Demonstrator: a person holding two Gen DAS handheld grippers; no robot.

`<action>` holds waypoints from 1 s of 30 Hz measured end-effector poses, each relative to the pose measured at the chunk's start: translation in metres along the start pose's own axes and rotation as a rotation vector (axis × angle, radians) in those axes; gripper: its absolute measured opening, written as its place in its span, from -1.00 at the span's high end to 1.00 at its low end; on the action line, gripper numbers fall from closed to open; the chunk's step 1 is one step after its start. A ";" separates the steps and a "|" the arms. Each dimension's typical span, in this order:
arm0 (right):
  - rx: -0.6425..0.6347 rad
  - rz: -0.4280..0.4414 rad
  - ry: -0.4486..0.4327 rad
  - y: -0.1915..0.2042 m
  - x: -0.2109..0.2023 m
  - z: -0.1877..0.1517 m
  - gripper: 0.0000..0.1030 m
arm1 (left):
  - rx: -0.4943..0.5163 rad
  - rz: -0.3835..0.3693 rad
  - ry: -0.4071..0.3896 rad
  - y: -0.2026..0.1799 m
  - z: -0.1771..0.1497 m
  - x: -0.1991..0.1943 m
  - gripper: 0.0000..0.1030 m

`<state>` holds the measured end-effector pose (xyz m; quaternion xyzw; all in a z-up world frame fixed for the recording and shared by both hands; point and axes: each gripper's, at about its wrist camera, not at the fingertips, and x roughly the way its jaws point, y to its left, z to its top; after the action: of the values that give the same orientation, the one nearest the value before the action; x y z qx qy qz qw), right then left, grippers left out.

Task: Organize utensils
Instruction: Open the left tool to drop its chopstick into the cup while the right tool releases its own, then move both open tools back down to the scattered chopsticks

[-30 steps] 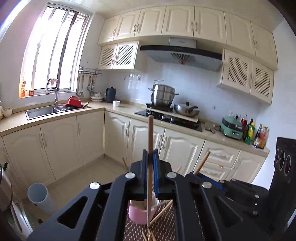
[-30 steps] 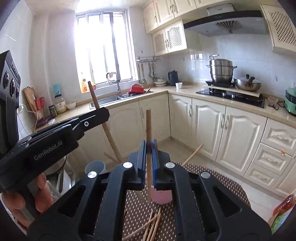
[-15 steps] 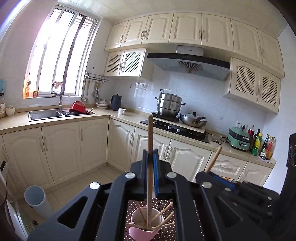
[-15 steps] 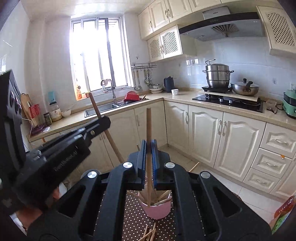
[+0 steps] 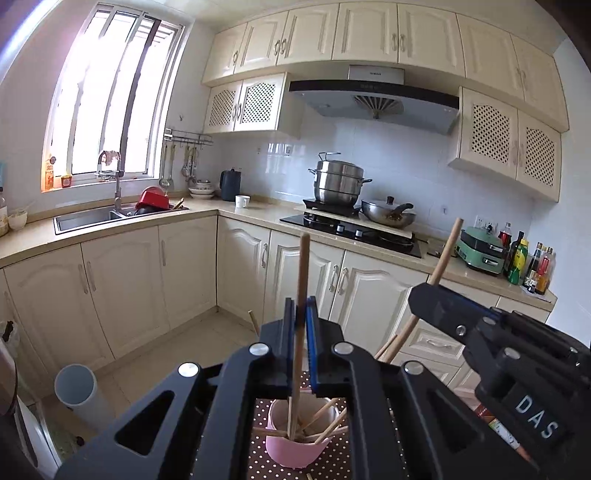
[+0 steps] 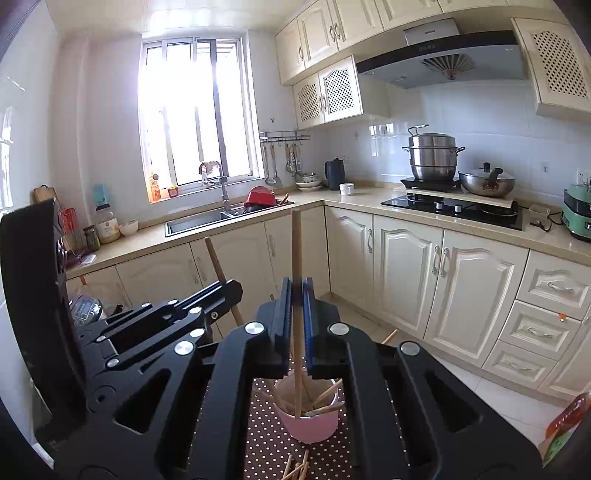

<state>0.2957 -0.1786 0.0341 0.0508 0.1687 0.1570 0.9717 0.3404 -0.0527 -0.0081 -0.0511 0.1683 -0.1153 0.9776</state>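
While gripper (image 5: 300,314) pinches chopstick (image 5: 303,266), tip inside cup (image 5: 295,452)

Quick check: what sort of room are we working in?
A home kitchen, by the look of it: sink under the window, gas hob with a steamer pot, range hood and cream wall cabinets.

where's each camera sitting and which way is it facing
Left wrist: rides the left tool, looking along a clamped wooden chopstick over the round pink cup toward the stove; the right tool shows at right.
Right wrist: rides the right tool, facing the sink corner over the same cup; the left tool shows at left.
Shared: cup, stove, sink, each other's tool.
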 end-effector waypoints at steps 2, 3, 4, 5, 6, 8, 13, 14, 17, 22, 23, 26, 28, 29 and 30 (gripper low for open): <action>0.000 -0.002 -0.004 0.000 0.000 0.001 0.88 | -0.002 -0.001 0.001 0.001 0.000 -0.001 0.82; -0.001 -0.004 -0.007 0.000 0.000 0.001 0.88 | -0.004 0.000 0.004 0.002 -0.001 -0.002 0.61; 0.002 -0.009 -0.017 -0.001 -0.001 0.002 0.88 | -0.009 0.000 0.005 0.003 -0.001 -0.003 0.47; 0.002 -0.011 -0.023 -0.001 -0.002 0.003 0.88 | -0.016 0.000 -0.003 0.005 -0.002 -0.005 0.34; 0.000 -0.015 -0.021 0.000 -0.001 0.003 0.88 | -0.017 0.000 -0.009 0.005 -0.002 -0.007 0.34; -0.002 -0.016 -0.022 0.001 0.000 0.003 0.88 | -0.012 0.002 -0.005 0.006 -0.003 -0.008 0.34; -0.005 -0.018 -0.011 0.001 0.004 -0.001 0.88 | -0.013 0.002 0.009 0.010 -0.005 -0.011 0.28; -0.005 -0.017 -0.010 0.001 0.004 -0.001 0.88 | -0.011 0.009 0.008 0.010 -0.006 -0.012 0.27; -0.015 -0.026 -0.026 0.002 0.002 -0.002 0.88 | -0.008 0.019 0.014 0.011 -0.008 -0.012 0.20; -0.031 -0.044 -0.048 0.002 0.002 0.000 0.88 | -0.021 0.026 0.023 0.017 -0.009 -0.014 0.16; -0.037 -0.047 -0.049 0.003 0.003 -0.002 0.88 | -0.019 0.025 0.024 0.017 -0.010 -0.015 0.15; -0.040 -0.038 -0.038 0.002 0.009 -0.008 0.88 | -0.011 0.035 0.029 0.019 -0.012 -0.015 0.14; -0.040 -0.039 -0.026 0.001 0.012 -0.011 0.88 | -0.013 0.036 0.035 0.019 -0.012 -0.014 0.14; -0.041 -0.039 -0.020 0.001 0.013 -0.013 0.88 | -0.014 0.036 0.040 0.020 -0.012 -0.014 0.14; -0.040 -0.039 -0.012 0.001 0.014 -0.015 0.88 | -0.015 0.036 0.043 0.020 -0.012 -0.013 0.14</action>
<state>0.3025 -0.1723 0.0164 0.0291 0.1609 0.1412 0.9764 0.3282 -0.0308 -0.0181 -0.0528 0.1909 -0.0976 0.9753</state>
